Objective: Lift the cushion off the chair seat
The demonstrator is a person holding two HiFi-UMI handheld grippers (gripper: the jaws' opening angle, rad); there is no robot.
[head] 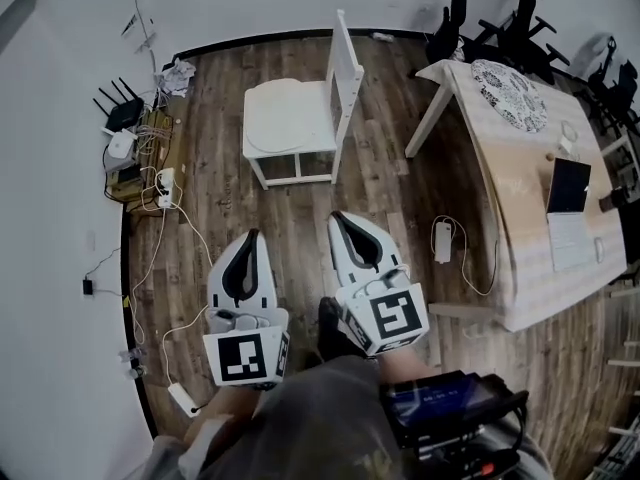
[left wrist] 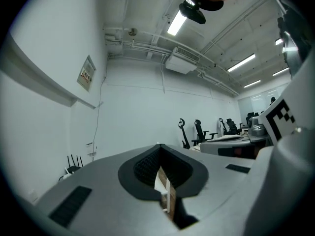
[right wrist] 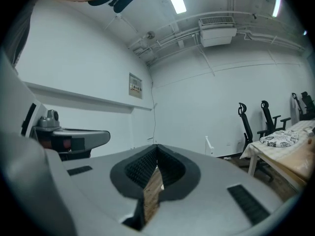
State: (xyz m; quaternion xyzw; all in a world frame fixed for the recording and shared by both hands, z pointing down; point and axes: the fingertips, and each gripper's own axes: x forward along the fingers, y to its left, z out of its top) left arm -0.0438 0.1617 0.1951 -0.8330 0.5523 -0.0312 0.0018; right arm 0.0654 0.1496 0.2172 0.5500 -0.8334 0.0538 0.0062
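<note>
A white chair (head: 342, 73) stands on the wood floor ahead of me, its back to the right. A pale round-cornered cushion (head: 285, 116) lies flat on its seat. My left gripper (head: 252, 236) and right gripper (head: 338, 218) are held side by side well short of the chair, both pointing toward it. Each has its jaws shut with nothing between them. In the left gripper view the left gripper (left wrist: 158, 147) shows only a thin slit, through which a sliver of the chair appears. In the right gripper view the right gripper (right wrist: 156, 147) shows just floor through its slit.
A wooden table (head: 520, 183) stands at the right, with a patterned round mat (head: 508, 93) and a dark tablet (head: 568, 186) on it. A white power adapter (head: 443, 240) lies on the floor. Routers and cables (head: 140, 158) crowd the left wall. Office chairs (head: 500, 28) stand behind.
</note>
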